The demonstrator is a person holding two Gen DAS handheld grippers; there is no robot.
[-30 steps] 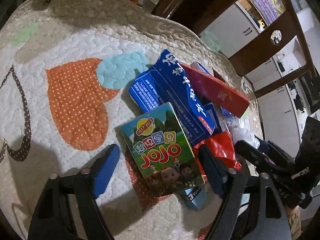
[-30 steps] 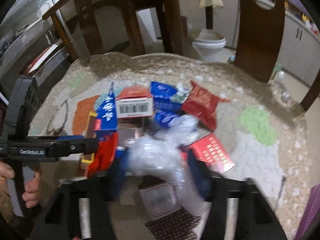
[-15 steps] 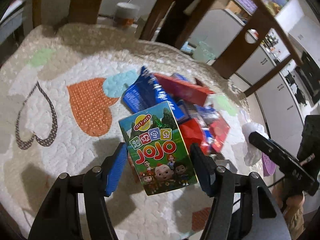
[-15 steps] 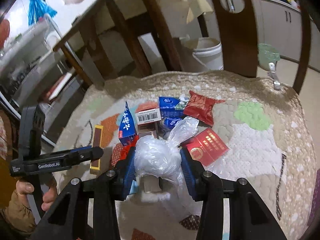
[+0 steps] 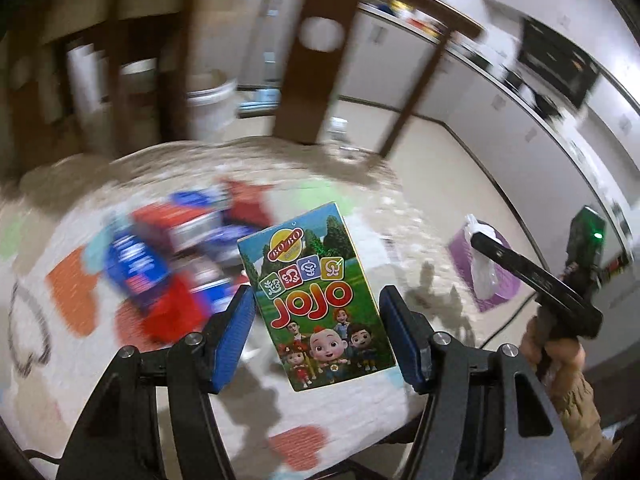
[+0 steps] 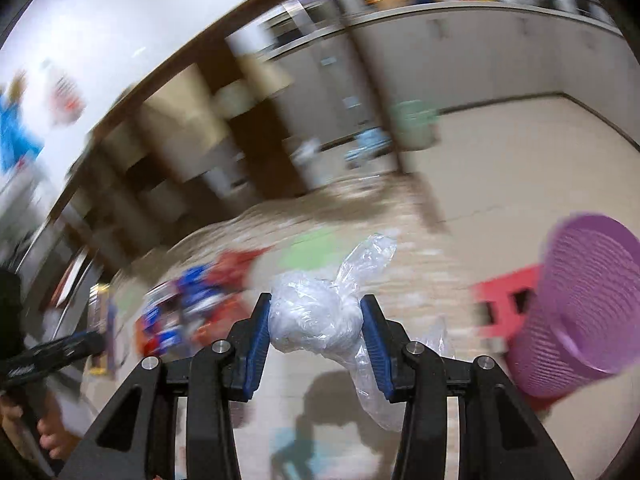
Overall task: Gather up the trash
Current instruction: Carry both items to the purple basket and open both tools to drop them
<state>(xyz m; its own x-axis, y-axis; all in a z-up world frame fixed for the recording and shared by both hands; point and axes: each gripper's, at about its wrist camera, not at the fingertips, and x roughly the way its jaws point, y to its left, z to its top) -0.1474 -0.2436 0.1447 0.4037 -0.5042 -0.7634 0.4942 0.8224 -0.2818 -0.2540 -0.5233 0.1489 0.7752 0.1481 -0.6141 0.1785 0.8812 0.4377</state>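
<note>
Both grippers carry trash clear of the quilted mat point(image 5: 352, 412), the left gripper point(image 5: 316, 320) clamped on the JOJO box point(image 5: 316, 300), the right gripper point(image 6: 316, 322) squeezing a crumpled plastic bag point(image 6: 316, 320), apparently bound for the purple basket point(image 6: 580, 304) beyond the mat's edge.

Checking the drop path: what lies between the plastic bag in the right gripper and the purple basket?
In the right wrist view, only bare quilted mat separates the crumpled plastic bag from the purple basket; a red stool stands behind.
</note>
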